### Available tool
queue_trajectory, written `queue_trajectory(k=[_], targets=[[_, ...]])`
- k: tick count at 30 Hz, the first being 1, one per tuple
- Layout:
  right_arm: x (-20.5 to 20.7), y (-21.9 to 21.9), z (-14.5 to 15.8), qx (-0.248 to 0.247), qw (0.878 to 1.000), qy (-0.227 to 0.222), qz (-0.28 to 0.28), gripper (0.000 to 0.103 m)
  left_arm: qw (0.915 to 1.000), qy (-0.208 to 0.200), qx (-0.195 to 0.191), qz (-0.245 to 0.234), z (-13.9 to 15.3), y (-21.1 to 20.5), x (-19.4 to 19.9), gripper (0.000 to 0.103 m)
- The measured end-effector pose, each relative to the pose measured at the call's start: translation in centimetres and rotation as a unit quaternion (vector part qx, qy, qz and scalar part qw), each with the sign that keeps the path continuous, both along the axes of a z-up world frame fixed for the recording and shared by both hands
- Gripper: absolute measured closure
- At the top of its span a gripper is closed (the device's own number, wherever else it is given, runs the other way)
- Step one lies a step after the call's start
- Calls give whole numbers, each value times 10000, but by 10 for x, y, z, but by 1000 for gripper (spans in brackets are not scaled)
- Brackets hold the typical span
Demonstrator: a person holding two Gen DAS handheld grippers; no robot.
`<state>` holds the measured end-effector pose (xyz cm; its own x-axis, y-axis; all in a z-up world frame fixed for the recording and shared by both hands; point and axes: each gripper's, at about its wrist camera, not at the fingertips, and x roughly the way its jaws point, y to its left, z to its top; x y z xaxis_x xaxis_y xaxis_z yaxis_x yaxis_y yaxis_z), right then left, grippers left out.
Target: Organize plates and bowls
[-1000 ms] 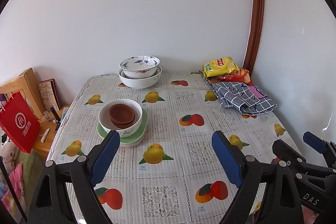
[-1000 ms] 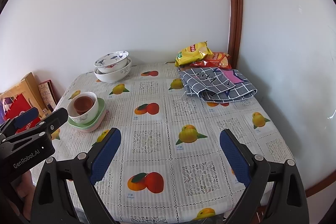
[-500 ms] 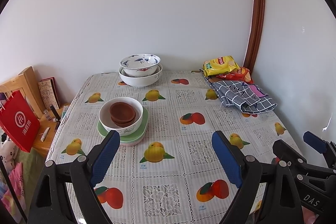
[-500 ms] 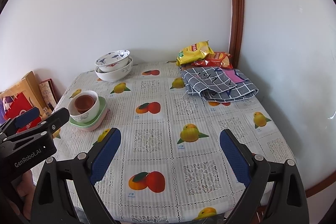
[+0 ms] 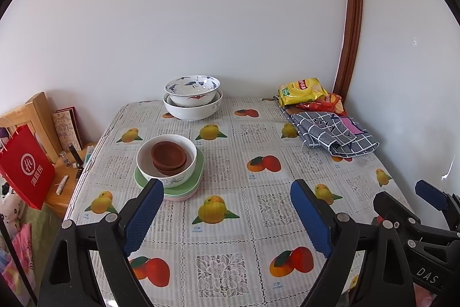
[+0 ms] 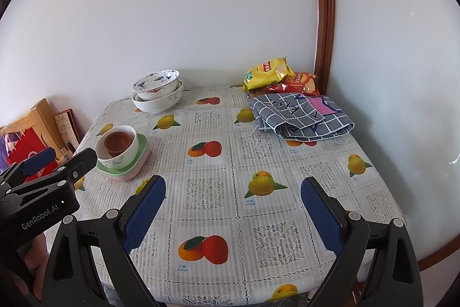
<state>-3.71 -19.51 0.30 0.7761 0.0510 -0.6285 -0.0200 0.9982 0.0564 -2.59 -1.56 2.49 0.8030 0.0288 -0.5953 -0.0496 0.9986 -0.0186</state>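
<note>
Left wrist view is showing the left gripper [image 5: 224, 209] hanging with jaws wide and holding nothing over the fruit-print tablecloth [image 5: 230, 220]. Just past its left pad, brown dishes [image 5: 168, 156] are sitting in a white bowl [image 5: 166, 160] on stacked plates [image 5: 184, 186]; farther off, nested bowls [image 5: 192, 97] are resting by the wall. Right gripper [image 6: 233, 209] is likewise gaping wide and empty.

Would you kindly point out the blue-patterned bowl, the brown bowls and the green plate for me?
Blue-patterned bowl [image 5: 192, 85]: left wrist view, on its inner wall.
Brown bowls [image 5: 168, 154]: left wrist view, inside of the top one.
Green plate [image 6: 143, 148]: right wrist view, on its bare right rim.
</note>
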Motion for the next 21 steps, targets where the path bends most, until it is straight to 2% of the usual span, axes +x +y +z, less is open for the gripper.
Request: queue_trajectory(k=[21], targets=[[0,4,-1,-12,10000,25,41,9,10000,9,14,-16,0,1,0,12]])
